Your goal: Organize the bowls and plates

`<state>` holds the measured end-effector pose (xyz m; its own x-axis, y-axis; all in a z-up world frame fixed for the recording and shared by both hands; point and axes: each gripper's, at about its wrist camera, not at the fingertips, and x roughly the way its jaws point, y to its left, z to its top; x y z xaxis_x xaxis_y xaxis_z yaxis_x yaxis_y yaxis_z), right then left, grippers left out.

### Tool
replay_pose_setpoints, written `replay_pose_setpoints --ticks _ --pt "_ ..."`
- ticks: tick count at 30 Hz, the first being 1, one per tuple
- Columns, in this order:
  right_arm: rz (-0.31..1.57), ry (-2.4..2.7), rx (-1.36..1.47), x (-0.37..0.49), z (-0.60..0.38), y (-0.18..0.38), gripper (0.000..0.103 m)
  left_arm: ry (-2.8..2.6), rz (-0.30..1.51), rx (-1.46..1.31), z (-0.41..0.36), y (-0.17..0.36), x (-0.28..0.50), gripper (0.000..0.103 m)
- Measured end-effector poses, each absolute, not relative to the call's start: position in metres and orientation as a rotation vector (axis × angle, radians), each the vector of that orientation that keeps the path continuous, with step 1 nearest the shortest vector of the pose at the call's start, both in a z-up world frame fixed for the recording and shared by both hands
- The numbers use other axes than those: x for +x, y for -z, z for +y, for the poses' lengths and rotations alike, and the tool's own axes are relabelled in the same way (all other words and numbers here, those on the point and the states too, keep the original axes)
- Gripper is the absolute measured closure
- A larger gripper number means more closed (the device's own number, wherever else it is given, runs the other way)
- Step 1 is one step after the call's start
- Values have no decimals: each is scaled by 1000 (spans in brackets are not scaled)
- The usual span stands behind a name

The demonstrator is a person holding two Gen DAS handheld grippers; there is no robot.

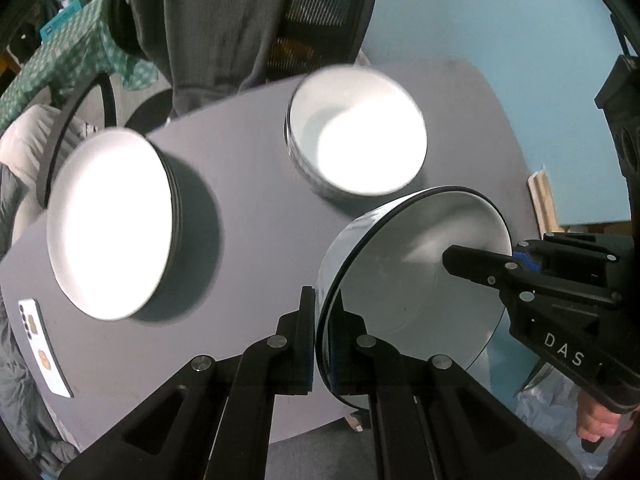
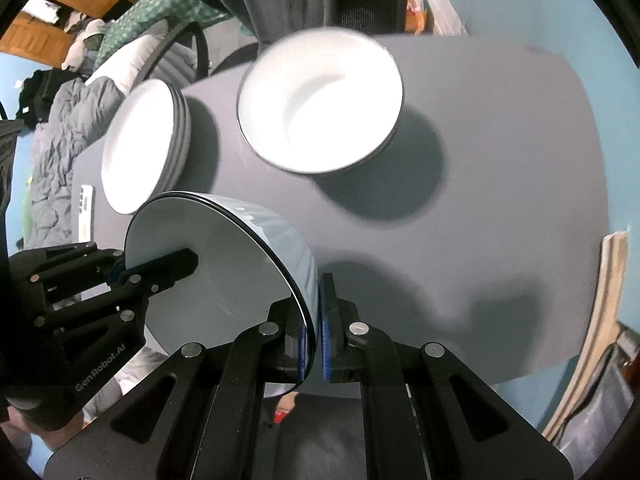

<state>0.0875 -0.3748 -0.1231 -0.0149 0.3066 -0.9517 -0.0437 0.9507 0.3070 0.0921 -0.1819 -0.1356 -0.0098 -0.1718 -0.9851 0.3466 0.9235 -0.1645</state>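
Note:
A bowl (image 1: 404, 280), white inside with a grey-blue outer wall and dark rim, hangs clear of the grey table (image 1: 248, 200) above its near edge. My left gripper (image 1: 324, 300) is shut on one side of the rim. My right gripper (image 1: 480, 264) is shut on the opposite side, one finger inside the bowl. The right wrist view shows the same bowl (image 2: 224, 268) pinched by my right gripper (image 2: 314, 312), with my left gripper (image 2: 160, 268) on the far rim. On the table (image 2: 500, 160) stand a stack of white plates (image 1: 108, 224) (image 2: 136, 148) and a stack of white bowls (image 1: 360, 136) (image 2: 320, 100).
A white phone (image 1: 44, 348) (image 2: 86, 216) lies near the table's left edge beside the plates. An office chair draped with a dark garment (image 1: 224, 20) stands behind the table. Bedding and a green checked cloth (image 2: 160, 8) lie beyond the left side.

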Motion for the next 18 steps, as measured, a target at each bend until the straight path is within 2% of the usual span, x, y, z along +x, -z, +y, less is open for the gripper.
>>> replay_pose_setpoints --ticks 7,18 --pt "1535 -277 196 119 -379 109 97 411 1489 153 -196 126 123 98" --pt "1558 -281 196 170 -396 127 97 368 1520 143 -212 144 173 98"
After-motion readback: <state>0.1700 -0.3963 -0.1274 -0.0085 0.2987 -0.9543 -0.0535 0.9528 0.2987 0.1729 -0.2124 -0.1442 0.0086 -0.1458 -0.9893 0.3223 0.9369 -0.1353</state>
